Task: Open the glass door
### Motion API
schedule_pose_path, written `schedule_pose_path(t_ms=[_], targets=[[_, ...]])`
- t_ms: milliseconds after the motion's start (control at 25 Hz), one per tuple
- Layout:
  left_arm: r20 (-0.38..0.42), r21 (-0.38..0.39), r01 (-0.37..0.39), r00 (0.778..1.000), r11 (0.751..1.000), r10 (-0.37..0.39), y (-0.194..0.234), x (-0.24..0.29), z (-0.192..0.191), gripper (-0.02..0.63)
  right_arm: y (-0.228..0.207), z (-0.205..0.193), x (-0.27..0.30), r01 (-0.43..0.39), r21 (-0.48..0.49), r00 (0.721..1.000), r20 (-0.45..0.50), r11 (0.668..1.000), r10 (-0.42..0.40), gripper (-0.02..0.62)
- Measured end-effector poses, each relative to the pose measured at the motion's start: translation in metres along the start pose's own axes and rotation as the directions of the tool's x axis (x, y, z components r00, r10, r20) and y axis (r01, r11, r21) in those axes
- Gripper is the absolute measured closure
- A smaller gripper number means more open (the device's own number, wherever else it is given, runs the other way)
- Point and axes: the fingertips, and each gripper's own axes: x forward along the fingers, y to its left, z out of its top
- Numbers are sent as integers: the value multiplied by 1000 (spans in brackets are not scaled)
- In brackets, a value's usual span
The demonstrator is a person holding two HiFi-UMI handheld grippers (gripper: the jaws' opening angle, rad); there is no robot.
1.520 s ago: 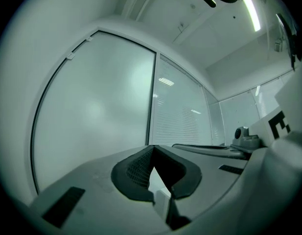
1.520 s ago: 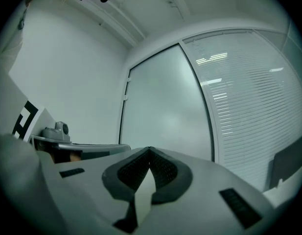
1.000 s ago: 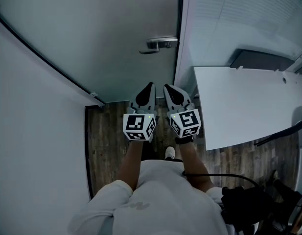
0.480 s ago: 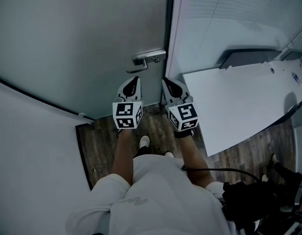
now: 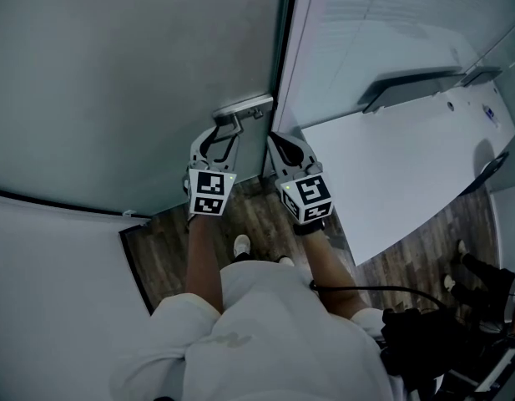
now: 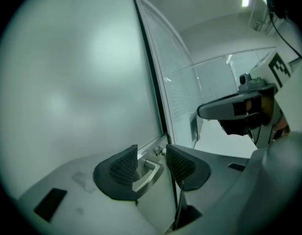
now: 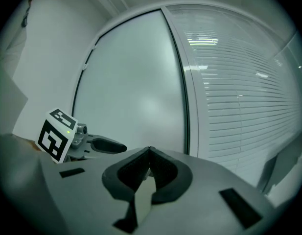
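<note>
Slippage is the main risk. The left gripper (image 6: 151, 152) straddles the handle (image 6: 149, 173) without gripping it, and the lever is smooth metal. If the pads close only on its tip or one edge, I judge it could slide free when pushed down, leaving the latch caught. A lesser risk is the right gripper (image 7: 150, 152), which hangs just right of the handle, by the frame. A swinging door could catch it, though I cannot tell which way the door swings.

The left jaws have just been opening and stand moderately apart, one pad on each side of the lever, neither visibly pressing on it. The right jaws are closed together, with nothing between them and touching nothing. Behind the handle the frosted glass door (image 5: 140, 73) looks closed, with the handle at its right edge.
</note>
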Motion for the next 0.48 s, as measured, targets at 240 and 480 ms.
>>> schedule_pose_path(t_ms=[240,480], targets=[[-142,180,105,987,978,-80,-6,28,-47,390,-10,-12,17,27,20,999,-33,999,-26,592],[-279,354,158,959,922,-57,-5,46,-80,391,-17,-29,23,44,32,996,-75,999,-42,592]])
